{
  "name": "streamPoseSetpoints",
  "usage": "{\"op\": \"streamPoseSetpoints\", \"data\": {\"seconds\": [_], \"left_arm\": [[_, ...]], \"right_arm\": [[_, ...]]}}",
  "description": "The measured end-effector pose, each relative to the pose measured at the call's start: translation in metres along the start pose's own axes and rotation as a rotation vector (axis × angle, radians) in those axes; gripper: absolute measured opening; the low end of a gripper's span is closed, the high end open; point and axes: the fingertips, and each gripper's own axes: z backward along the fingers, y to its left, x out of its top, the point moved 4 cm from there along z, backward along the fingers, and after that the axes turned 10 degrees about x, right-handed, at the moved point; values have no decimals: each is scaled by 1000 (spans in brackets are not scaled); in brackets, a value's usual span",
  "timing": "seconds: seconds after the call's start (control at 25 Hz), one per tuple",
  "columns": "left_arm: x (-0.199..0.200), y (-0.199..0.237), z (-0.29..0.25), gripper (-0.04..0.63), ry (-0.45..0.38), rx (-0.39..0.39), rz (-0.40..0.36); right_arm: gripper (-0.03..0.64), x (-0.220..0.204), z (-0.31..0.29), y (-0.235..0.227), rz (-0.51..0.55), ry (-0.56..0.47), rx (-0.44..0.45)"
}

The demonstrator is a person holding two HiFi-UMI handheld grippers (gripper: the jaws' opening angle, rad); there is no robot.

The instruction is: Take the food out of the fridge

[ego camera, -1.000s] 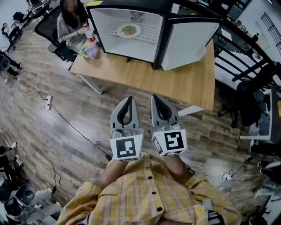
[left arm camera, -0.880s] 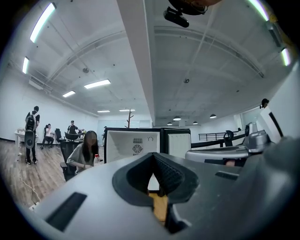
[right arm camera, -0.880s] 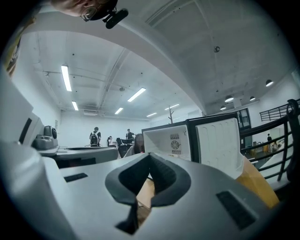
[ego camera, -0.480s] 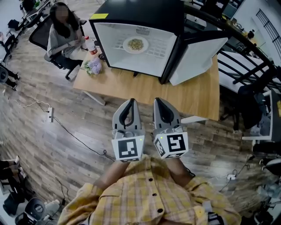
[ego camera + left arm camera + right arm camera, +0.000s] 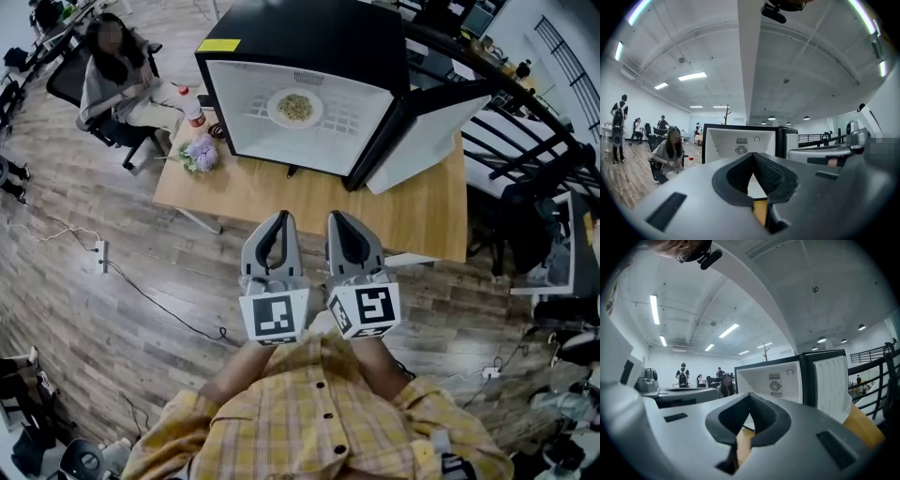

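A black mini fridge (image 5: 302, 45) stands on a wooden table (image 5: 281, 192) with its door (image 5: 424, 139) swung open to the right. Inside, on the white wire shelf, sits a white plate of food (image 5: 295, 108). My left gripper (image 5: 279, 217) and right gripper (image 5: 336, 217) hang side by side in front of me, short of the table's near edge. Both are shut with nothing between their fingers. The left gripper view shows the fridge's white interior (image 5: 740, 140) straight ahead beyond the left gripper (image 5: 753, 154). In the right gripper view, fridge (image 5: 773, 380) and door (image 5: 829, 380) stand past the right gripper (image 5: 750, 394).
A person (image 5: 117, 75) sits at the table's far left corner. A bottle (image 5: 194, 108) and a bunch of flowers (image 5: 200, 155) stand left of the fridge. A power strip (image 5: 100, 251) and cables lie on the wood floor. Black railings and furniture (image 5: 534, 187) crowd the right.
The fridge and table have come closer and lower in the head view as I move toward them. Both grippers stay shut and side by side.
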Motion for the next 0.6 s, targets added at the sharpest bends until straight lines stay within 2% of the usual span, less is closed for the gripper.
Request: {"op": "streamPoseSetpoints", "data": {"seconds": [0.32,0.6], "left_arm": [[-6,-2,-22,8,21,-25,13],[-4,-3,-55,8,16,-18,-13]], "right_arm": [[6,-2,-15,-11,-4,15,-9],[6,-1,-37,-34,-7,6,5]]}}
